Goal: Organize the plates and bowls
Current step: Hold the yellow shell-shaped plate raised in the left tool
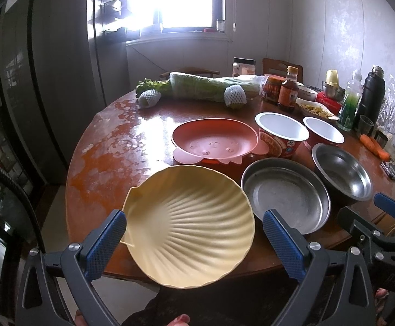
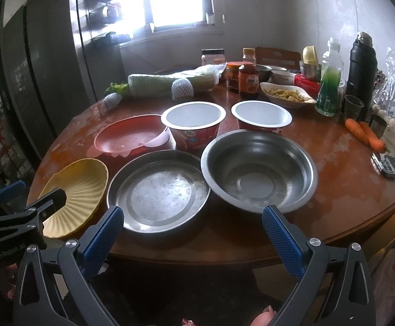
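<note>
- The round table (image 2: 333,217) has bare worn wood along its left side; its near rim curves just ahead of both grippers
- Shell plate (image 1: 192,233) lies at the near left, overhanging the table rim toward the camera; the left gripper (image 1: 194,244) is spread wide on either side of it, the fingers (image 1: 107,241) seeming clear of its edges, though touch cannot be told
- Pink plate (image 1: 213,141) sits behind the shell plate, apart from it, with open table to its left
- Steel plate (image 2: 156,190) lies just right of the shell plate, near the rim; the steel bowl (image 2: 260,171) is beside it, rims seeming to touch
- Right gripper (image 2: 193,233) is released and wide, holding nothing, hanging short of the rim before the steel plate and bowl
- Two noodle cups (image 2: 194,125) (image 2: 261,116) stand behind the steel pieces; the left cup crowds the pink plate
- Wrapped cabbage (image 1: 213,87), jars, a sauce bottle (image 2: 249,78), a food dish (image 2: 287,93) and a flask (image 2: 360,68) fill the far side
- Carrots (image 2: 366,134) and a phone-like thing (image 2: 393,164) lie at the right, with bare wood nearer the rim
- The window glare washes out the sill; a fingertip shows at the bottom edge, cut off
</note>
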`<state>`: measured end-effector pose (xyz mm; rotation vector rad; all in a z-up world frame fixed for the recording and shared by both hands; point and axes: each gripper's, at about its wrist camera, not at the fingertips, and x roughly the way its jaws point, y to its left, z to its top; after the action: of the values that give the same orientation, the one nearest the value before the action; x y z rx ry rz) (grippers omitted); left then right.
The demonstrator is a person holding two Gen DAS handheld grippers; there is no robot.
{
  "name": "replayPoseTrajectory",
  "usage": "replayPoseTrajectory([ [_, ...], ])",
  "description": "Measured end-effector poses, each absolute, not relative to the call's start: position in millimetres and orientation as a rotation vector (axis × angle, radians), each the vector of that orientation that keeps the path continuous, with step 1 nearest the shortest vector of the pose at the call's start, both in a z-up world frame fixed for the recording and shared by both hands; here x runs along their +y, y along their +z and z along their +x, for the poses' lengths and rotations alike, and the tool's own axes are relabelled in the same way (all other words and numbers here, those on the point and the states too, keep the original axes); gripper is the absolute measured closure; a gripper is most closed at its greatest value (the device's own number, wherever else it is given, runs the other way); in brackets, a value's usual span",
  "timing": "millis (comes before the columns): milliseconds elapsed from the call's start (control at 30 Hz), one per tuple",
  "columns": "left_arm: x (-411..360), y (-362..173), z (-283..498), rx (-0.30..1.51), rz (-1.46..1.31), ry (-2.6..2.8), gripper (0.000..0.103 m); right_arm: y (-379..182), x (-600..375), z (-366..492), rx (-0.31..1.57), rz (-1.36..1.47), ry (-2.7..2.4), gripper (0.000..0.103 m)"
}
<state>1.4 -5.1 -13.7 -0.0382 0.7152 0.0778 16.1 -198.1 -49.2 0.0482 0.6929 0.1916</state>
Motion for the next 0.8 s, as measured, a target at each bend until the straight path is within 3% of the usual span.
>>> replayPoseTrajectory([
  [800, -5.1, -13.1, 1.5, 0.716, -0.031, 0.083, 0.002, -49.2, -195.1, 17.4, 0.703, 0.063, 0.219, 0.001],
])
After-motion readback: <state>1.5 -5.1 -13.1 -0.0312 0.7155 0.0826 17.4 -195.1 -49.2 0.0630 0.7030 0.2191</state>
